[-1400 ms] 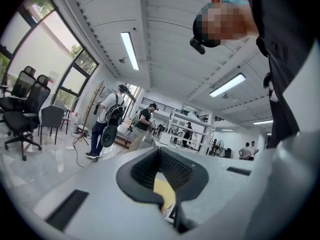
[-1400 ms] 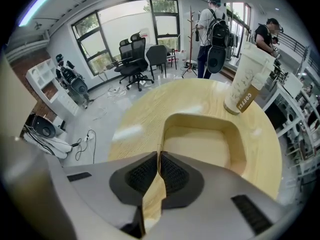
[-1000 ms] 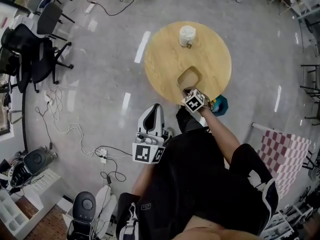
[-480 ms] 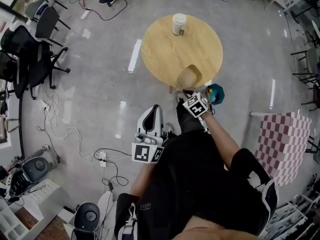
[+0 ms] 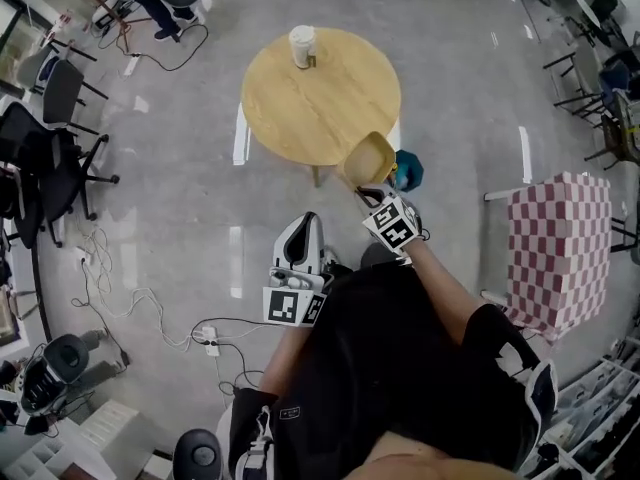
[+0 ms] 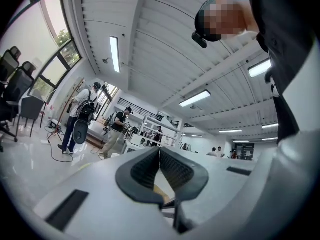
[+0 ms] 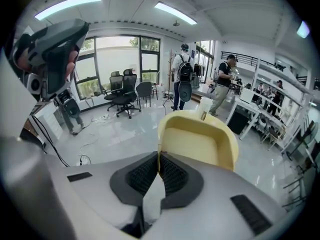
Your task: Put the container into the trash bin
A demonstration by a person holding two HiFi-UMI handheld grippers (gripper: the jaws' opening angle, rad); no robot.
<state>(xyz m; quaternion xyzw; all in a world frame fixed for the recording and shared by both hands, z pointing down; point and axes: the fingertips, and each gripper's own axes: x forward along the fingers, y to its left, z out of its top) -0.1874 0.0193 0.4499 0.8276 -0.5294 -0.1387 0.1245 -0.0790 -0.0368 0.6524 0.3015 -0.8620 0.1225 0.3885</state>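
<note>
A tan, open-topped container (image 5: 367,158) hangs in the air just off the near edge of the round wooden table (image 5: 320,93). My right gripper (image 5: 373,190) is shut on its near rim. In the right gripper view the container (image 7: 201,143) tilts up beyond the jaws, whose pads (image 7: 150,173) pinch its thin wall. A teal bin-like object (image 5: 408,169) stands on the floor right beside the container. My left gripper (image 5: 303,236) hangs lower left in front of the person's body; in the left gripper view its pads (image 6: 172,169) meet with nothing between them.
A white cup (image 5: 301,46) stands at the table's far side. A red-and-white checkered block (image 5: 560,253) sits at the right. Office chairs (image 5: 45,163) and floor cables (image 5: 120,268) lie at the left. People stand far off (image 7: 181,76).
My right gripper has lifted the container off the tabletop and drawn it past the table's near edge. The table has slid away up-left in the head view. The left gripper keeps its place in the picture.
</note>
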